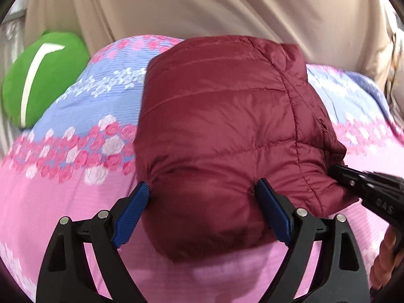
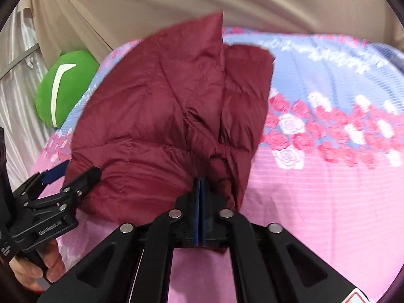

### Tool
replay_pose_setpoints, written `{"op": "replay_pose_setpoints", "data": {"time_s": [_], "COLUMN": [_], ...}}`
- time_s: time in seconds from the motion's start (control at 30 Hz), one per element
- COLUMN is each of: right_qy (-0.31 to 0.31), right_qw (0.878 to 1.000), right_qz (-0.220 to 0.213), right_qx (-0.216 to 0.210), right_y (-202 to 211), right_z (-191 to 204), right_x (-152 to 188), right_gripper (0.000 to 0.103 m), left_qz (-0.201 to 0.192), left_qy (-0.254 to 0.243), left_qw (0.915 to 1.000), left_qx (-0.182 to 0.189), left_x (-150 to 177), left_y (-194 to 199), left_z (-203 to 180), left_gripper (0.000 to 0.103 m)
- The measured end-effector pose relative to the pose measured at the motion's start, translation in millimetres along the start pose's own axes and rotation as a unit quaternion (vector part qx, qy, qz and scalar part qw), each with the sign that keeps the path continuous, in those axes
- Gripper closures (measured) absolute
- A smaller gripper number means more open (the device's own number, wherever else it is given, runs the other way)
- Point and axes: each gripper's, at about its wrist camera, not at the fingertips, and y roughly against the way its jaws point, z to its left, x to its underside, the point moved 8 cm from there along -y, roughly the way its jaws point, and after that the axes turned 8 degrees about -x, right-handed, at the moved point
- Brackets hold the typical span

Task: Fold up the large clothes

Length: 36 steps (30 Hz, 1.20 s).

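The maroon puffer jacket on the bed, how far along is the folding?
Done: the maroon puffer jacket is already gathered into a compact bundle on the floral bedspread. In hand: the right gripper is shut on its near edge, while the left gripper stands open around the bundle's end. Left: flattening it and squaring the loose flap.

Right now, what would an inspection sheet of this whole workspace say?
Surface: floral bedsheet, pink and blue, smooth.
Job's things: maroon puffer jacket, bunched on the sheet, partly folded.
Clutter: green cushion at the far left edge.
Grippers: left gripper open, pads straddling the jacket's near bulge; right gripper shut on the jacket's edge.
Cables: nothing seen.
Surroundings: beige curtain behind the bed; a hand holds the left gripper.
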Motion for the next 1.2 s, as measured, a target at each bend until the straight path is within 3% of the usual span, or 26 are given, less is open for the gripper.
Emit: {"op": "replay_pose_setpoints", "data": {"time_s": [0.07, 0.2, 0.3, 0.5, 0.7, 1.2], "right_qy": [0.007, 0.005, 0.000, -0.017, 0.010, 0.011], "right_qw": [1.000, 0.995, 0.992, 0.991, 0.989, 0.987], "right_qz": [-0.017, -0.048, -0.062, -0.031, -0.046, -0.043], "right_qx": [0.022, 0.082, 0.112, 0.129, 0.142, 0.154], "right_y": [16.1, 42.1, 55.1, 52.9, 61.0, 77.2], "right_z": [5.7, 8.5, 4.5, -10.2, 6.4, 16.7], "right_x": [3.4, 18.3, 40.0, 82.1, 88.8, 114.4], "right_gripper": [0.090, 0.055, 0.044, 0.042, 0.036, 0.034], "left_qz": [-0.002, -0.003, 0.006, 0.014, 0.000, 0.004], "left_qy": [0.018, 0.026, 0.020, 0.010, 0.014, 0.021], "left_qw": [0.9998, 0.9995, 0.9993, 0.9992, 0.9988, 0.9975], "left_qx": [-0.003, -0.018, -0.030, -0.037, -0.046, -0.067], "left_x": [4.4, 21.0, 40.4, 63.1, 72.0, 91.2], "left_y": [8.3, 24.6, 31.5, 36.8, 52.7, 71.3], "left_z": [5.2, 4.2, -2.5, -12.3, -17.0, -19.0], "left_gripper": [0.014, 0.008, 0.008, 0.008, 0.008, 0.008]}}
